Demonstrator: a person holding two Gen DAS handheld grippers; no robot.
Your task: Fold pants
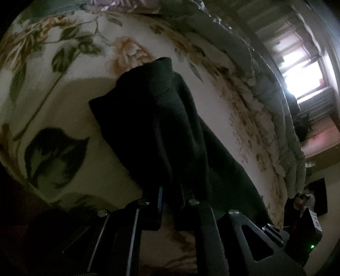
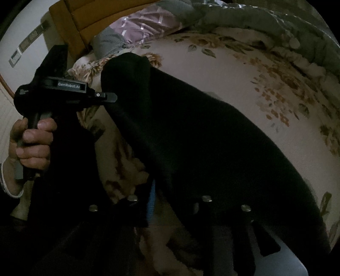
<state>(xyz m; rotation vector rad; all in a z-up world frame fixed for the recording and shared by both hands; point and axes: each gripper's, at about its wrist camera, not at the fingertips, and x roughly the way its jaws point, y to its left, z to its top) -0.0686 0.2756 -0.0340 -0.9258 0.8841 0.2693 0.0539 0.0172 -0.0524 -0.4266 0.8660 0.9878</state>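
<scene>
The dark pants (image 1: 170, 127) hang lifted above a floral bed sheet (image 1: 63, 95). In the left wrist view my left gripper (image 1: 171, 197) is shut on the pants' edge, and the cloth drapes away from its fingers. In the right wrist view the pants (image 2: 201, 138) stretch from my right gripper (image 2: 167, 203), which is shut on their near edge, up to my left gripper (image 2: 110, 97) at the far left, held by a hand. The fingertips are hidden in dark cloth.
A rumpled grey-green quilt (image 1: 265, 95) lies along the far side of the bed. A purple pillow (image 2: 148, 25) and a wooden headboard (image 2: 95, 17) are at the bed's head. A bright window (image 1: 301, 74) is at the right.
</scene>
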